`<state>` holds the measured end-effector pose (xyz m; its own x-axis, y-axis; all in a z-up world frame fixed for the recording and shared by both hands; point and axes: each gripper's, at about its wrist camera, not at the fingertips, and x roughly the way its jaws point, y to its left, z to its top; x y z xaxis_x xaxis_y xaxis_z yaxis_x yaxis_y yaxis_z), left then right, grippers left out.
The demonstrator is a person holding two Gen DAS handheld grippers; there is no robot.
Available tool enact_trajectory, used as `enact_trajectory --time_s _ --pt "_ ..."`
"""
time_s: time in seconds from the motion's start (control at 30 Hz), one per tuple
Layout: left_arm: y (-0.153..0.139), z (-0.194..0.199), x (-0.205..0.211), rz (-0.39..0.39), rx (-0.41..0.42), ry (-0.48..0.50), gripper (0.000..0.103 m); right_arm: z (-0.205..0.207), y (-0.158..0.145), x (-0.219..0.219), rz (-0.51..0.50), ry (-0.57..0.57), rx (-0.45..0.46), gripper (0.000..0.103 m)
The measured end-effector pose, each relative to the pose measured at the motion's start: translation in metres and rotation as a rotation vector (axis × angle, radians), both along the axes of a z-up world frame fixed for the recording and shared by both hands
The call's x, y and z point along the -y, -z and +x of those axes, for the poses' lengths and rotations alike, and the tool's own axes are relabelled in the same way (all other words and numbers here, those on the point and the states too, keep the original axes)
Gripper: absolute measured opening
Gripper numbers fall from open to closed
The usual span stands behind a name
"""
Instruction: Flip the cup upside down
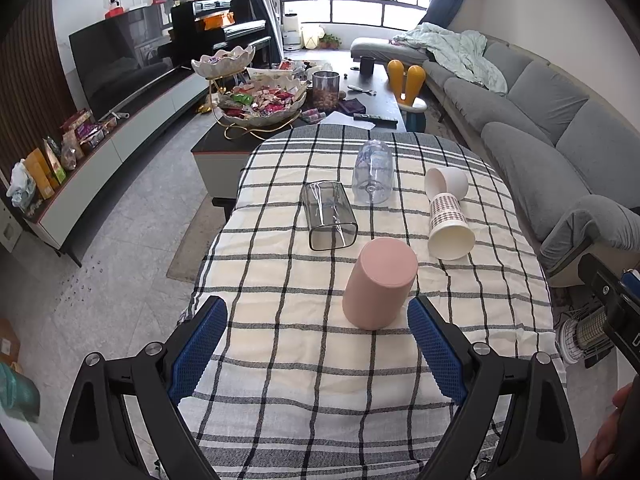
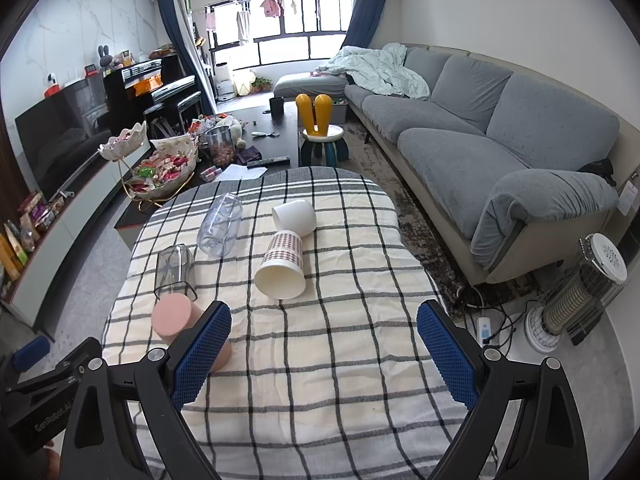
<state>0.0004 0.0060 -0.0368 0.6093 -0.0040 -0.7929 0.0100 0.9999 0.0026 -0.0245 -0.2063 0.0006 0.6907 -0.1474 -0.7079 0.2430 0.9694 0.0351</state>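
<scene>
**A:** Where does the pink cup (image 1: pixel 379 282) sit for you?

**B:** It lies on its side on the checked cloth (image 1: pixel 280 360) of the bench, at about one o'clock from your left gripper (image 1: pixel 318 350), just ahead of the blue fingers (image 1: pixel 436 354). As far as I can tell, the closed base faces you and the mouth points away. Both grippers are spread wide and hold nothing; your right gripper (image 2: pixel 324 354) hangs over bare cloth with the paper cup (image 2: pixel 281 266) at eleven o'clock.

**A:** So how do I take it well?

**B:** Shift the left gripper a little toward one o'clock so the cup's body is centred between the fingers, then close across its middle, not at the rim. It looks smooth and round, so it may roll on the soft cloth; come in low and square. Once you have it, turn your wrist until the mouth faces down and set it flat.

**A:** Anything to avoid?

**B:** The clear square glass (image 1: pixel 329 216) lies at twelve o'clock, just beyond the cup. Don't push forward into it.
</scene>
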Motion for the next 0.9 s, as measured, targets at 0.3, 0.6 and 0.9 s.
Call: enact_trajectory --time_s 0.3,0.6,0.9 --pt "0.0002 0.0 -0.0001 0.0 -0.001 0.0 0.093 0.0 -0.0003 0.0001 0.002 0.001 -0.002 0.094" --pt "0.0001 0.0 -0.0001 0.001 0.001 0.0 0.093 0.0 -0.0004 0.0004 0.003 0.001 -0.003 0.094" --pt "0.0002 0.0 0.0002 0.0 0.001 0.001 0.093 -0.0012 0.0002 -0.0012 0.006 0.002 -0.005 0.094"
